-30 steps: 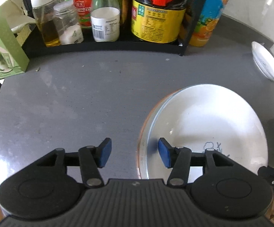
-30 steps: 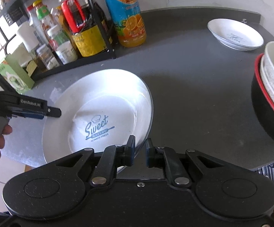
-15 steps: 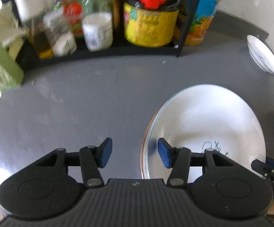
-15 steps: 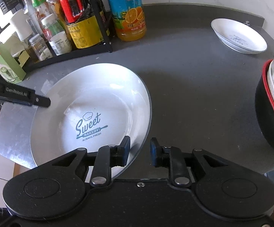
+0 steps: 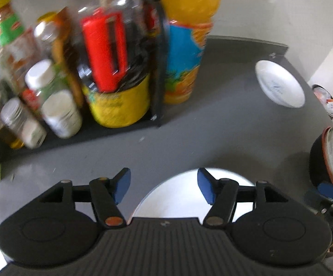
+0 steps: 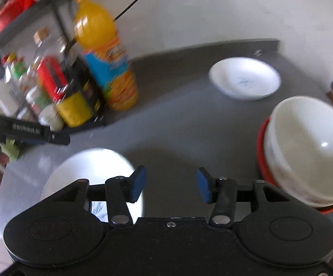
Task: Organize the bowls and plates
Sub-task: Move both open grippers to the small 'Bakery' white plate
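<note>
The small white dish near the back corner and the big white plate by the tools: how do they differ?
The small dish is far smaller and sits toward the counter's back, while the big plate lies at the near edge, partly hidden under the right tool. The small dish shows its whole rim; the big plate does not. Both are white, upright on the grey counter, with a bluish centre mark.

Condiments on a grey countertop point(image 5: 230, 126)

An orange juice bottle point(image 5: 184, 46) stands just beside a black rack point(image 5: 158, 73) crowded with jars and a red-handled jug point(image 5: 106, 53).
</note>
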The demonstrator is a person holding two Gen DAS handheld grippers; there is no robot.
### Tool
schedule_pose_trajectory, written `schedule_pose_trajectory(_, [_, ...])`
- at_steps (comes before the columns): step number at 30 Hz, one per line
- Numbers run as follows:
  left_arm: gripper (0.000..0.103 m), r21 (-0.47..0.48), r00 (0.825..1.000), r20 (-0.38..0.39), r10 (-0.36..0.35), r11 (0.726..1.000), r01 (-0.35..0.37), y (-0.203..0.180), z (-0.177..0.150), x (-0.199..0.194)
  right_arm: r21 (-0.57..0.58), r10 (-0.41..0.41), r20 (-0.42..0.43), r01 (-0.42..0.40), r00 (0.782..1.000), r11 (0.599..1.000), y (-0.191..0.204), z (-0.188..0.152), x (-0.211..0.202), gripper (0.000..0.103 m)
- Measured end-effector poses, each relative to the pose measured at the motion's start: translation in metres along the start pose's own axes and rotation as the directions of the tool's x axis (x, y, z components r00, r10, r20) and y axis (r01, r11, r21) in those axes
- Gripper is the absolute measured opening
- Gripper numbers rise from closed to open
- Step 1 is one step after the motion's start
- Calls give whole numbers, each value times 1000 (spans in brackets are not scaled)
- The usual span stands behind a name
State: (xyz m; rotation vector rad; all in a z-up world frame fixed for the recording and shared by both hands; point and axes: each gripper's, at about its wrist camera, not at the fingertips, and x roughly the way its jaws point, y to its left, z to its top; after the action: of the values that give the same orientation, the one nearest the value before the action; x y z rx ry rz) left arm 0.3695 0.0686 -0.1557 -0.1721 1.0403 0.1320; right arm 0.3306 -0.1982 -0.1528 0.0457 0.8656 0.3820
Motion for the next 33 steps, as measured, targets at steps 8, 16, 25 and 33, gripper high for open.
schedule_pose_trajectory(8, [65,115,998,-19,-58,992,59,-37,25,10,137,-67,111,51,992,989,-37,25,-28,58])
schedule_pose_trajectory(16, [65,162,995,-56,-79,983,88,-83,43,33,206,-117,134,88,984,975,-87,45,-30,61])
schedule_pose_trajectory(25, [65,63,997,-13,-74,995,75,-123,73,39,176,-69,106,50,992,983,-142,81,-26,69])
schedule_pose_trajectory(33, [65,-2,999,-11,-46,999,46,-161,91,54,131,-40,96,27,995,991,-189,112,-15,74])
